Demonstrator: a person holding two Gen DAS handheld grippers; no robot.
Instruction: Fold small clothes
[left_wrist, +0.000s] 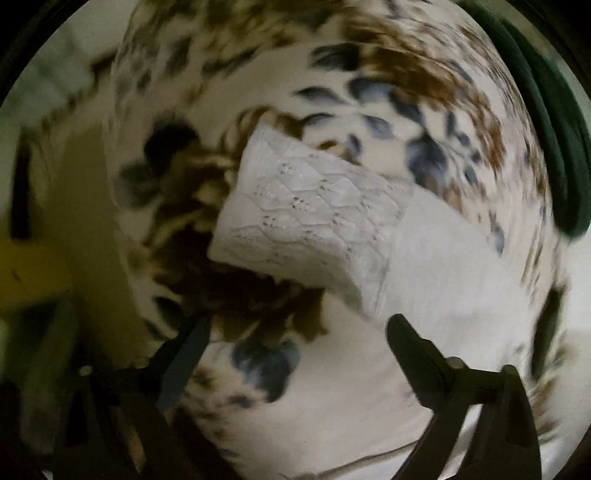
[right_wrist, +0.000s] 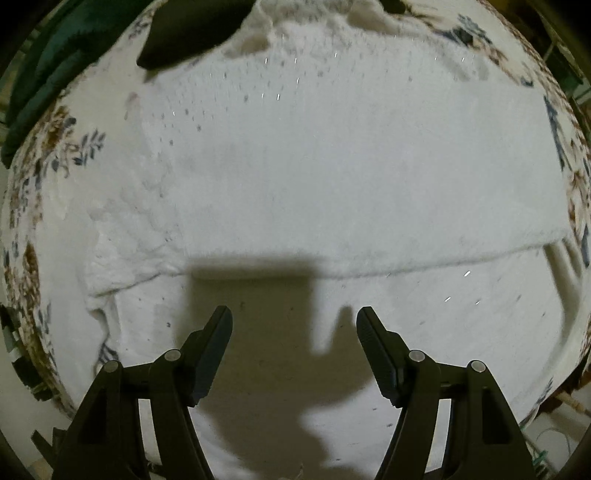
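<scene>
Right tool (right_wrist: 294, 321): black, two-fingered, jaws spread wide and gripping nothing, hovering above a white knitted garment (right_wrist: 332, 177); its shadow falls on the cloth just ahead of the fingertips.
White knitted garment: spread flat, a folded edge running across the middle of the right wrist view, small eyelet holes and a few glints scattered over the upper part. It covers most of a cream bedspread printed with brown and blue flowers (right_wrist: 48, 147), which shows only around its borders.
Dark green fabric (right_wrist: 40, 62): bunched at the far left edge of the bedspread.
Left tool (left_wrist: 299, 326): black, jaws spread apart, empty, poised above the bedspread; view motion-blurred.
White sleeve with lace-patterned cuff (left_wrist: 314, 210): lying across the floral print ahead of the left tool, apart from its fingers.
Green fabric (left_wrist: 554, 147): far right rim.
</scene>
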